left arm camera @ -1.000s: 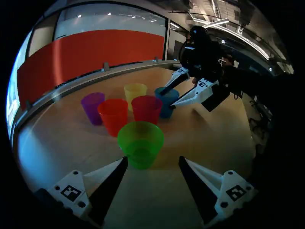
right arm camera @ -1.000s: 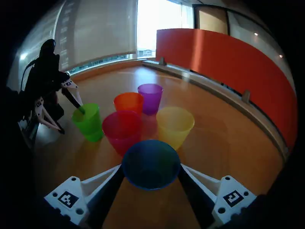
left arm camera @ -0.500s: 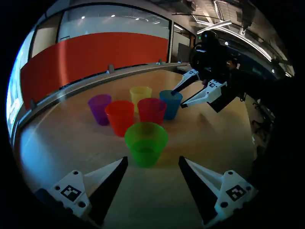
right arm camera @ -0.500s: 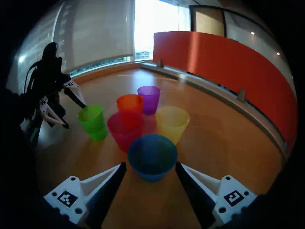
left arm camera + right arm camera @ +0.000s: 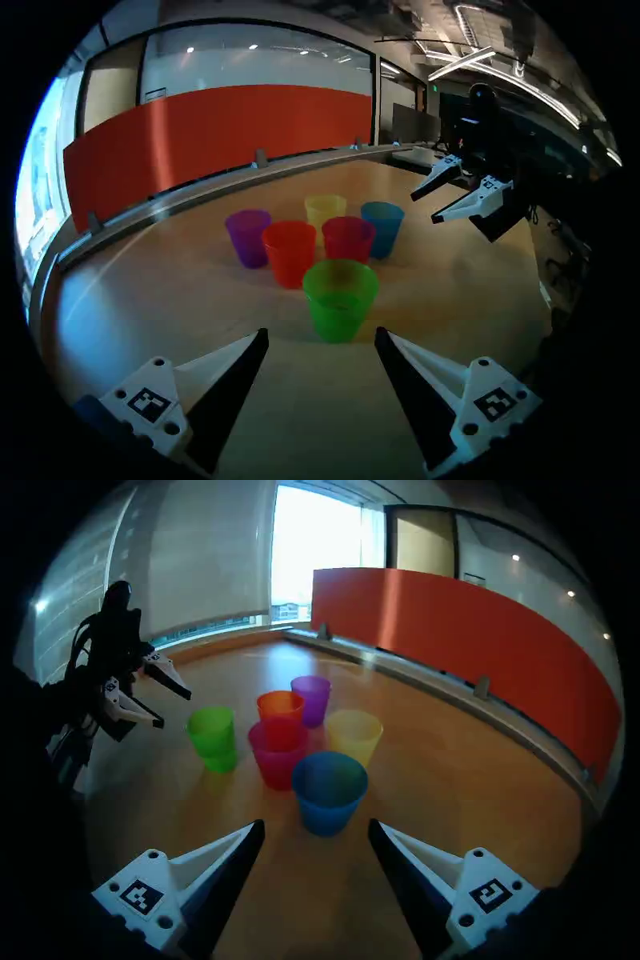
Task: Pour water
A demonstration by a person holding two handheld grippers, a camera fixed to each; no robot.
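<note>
A wooden table (image 5: 144, 304) runs along an orange wall panel (image 5: 224, 128). A bright window (image 5: 308, 552) appears in the right gripper view. Six plastic cups stand upright in a tight cluster on the table.

In the left gripper view, from left to right:
- purple cup (image 5: 248, 238)
- orange cup (image 5: 289, 253)
- yellow cup (image 5: 325, 211), at the back
- green cup (image 5: 340, 299), at the front
- red cup (image 5: 348, 238)
- blue cup (image 5: 382, 229)

Whether any cup holds water cannot be determined (the walls are tinted).

The left gripper (image 5: 320, 332) is spread wide and grips nothing. The green cup stands just beyond its fingertips. The right gripper (image 5: 424, 209) hovers above the table to the right of the blue cup, apart from it, fingers parted and empty. In the right gripper view the blue cup stands just ahead of that gripper's fingertips.
</note>
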